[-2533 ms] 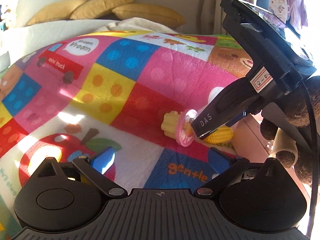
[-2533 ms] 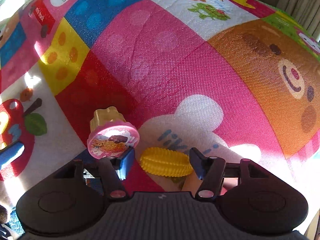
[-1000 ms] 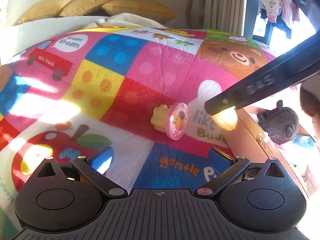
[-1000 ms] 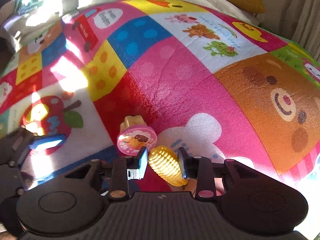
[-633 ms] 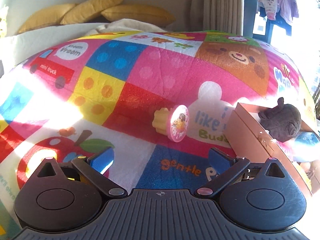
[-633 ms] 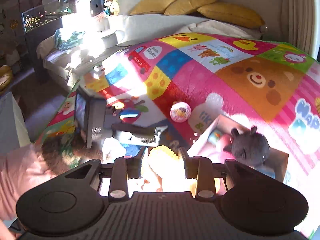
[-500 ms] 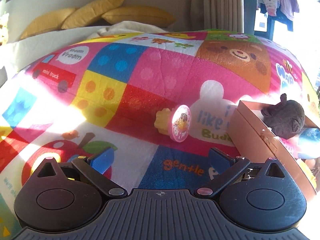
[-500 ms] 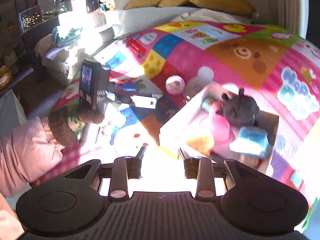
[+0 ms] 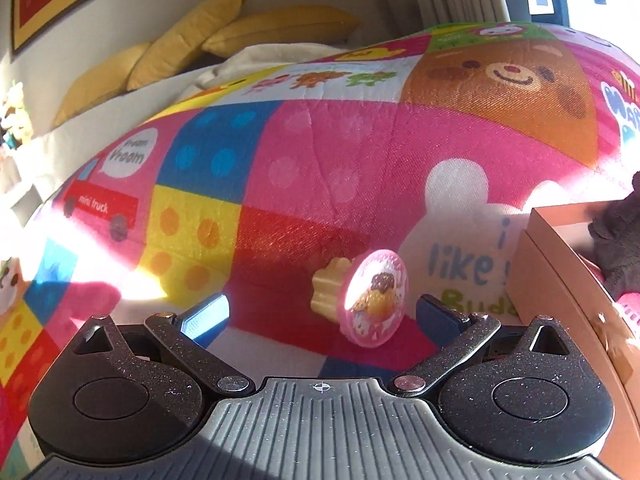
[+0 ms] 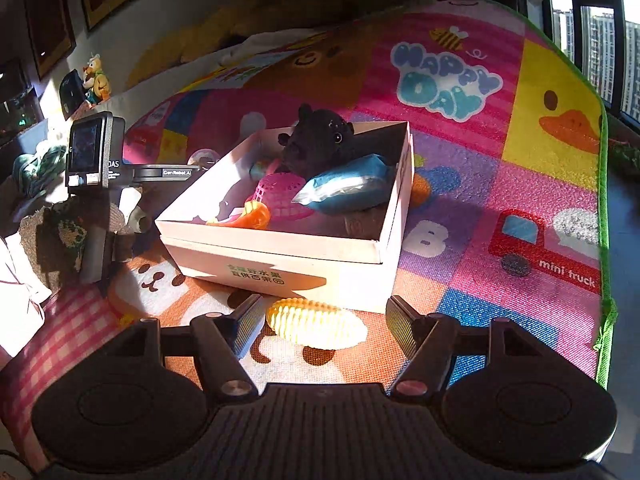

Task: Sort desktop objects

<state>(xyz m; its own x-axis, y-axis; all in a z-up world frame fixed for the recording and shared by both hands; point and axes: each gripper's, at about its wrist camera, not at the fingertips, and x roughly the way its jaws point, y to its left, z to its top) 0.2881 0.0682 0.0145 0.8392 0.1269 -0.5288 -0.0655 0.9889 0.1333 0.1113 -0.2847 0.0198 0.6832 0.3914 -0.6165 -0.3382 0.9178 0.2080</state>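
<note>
In the right wrist view a yellow toy corn cob (image 10: 316, 322) sits between the fingers of my right gripper (image 10: 324, 328), just before the near wall of the white box (image 10: 280, 256). The jaws are opening and a gap shows on both sides of the cob. I cannot tell whether the cob rests on the mat. In the left wrist view a pink-topped cupcake toy (image 9: 372, 300) lies on its side on the play mat (image 9: 320, 168), between the wide-apart fingers of my open left gripper (image 9: 320, 314), untouched.
The box holds a dark plush animal (image 10: 316, 140), a blue pouch (image 10: 348, 188), a pink basket (image 10: 280, 192) and an orange toy (image 10: 248, 216). Its brown side (image 9: 560, 272) stands right of the left gripper. Yellow cushions (image 9: 248, 32) line the far wall.
The right gripper carried the corn cob from the mat over to the box's near side, and its jaws spread off the cob. The left gripper moved closer to the cupcake toy.
</note>
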